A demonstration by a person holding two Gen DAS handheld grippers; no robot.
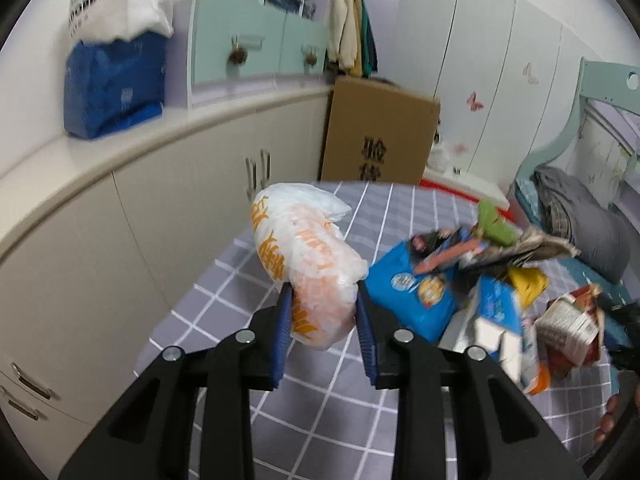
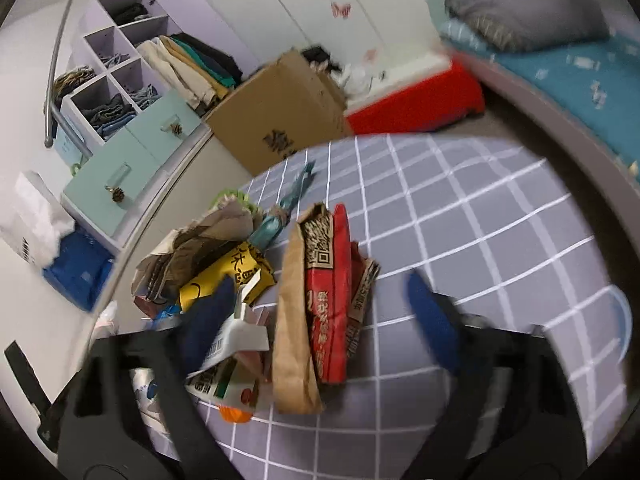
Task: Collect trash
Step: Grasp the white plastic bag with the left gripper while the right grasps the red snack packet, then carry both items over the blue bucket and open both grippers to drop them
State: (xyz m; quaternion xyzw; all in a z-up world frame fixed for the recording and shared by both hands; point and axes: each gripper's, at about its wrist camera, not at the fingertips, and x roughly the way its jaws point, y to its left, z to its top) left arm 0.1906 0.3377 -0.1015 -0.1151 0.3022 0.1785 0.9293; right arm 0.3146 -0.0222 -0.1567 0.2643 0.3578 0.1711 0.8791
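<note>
A white plastic bag with orange print (image 1: 308, 264) is pinched between the blue pads of my left gripper (image 1: 325, 322), near the left edge of the table with the grey checked cloth (image 1: 320, 420). To its right lies a heap of trash, with a blue packet (image 1: 416, 296) nearest. In the right wrist view my right gripper (image 2: 318, 320) straddles a brown and red paper bag (image 2: 316, 300) and a white carton (image 2: 236, 340). Its right pad stands clear of the bag, so the jaws are open. A yellow packet (image 2: 228, 276) and crumpled paper (image 2: 208, 236) lie just beyond.
A cardboard box (image 1: 380, 136) stands past the table's far edge. White cabinets (image 1: 100, 220) run along the left, with a blue pack (image 1: 116, 88) on top. A bed (image 1: 580, 232) lies to the right. A person's fingers (image 1: 606, 420) show at the lower right.
</note>
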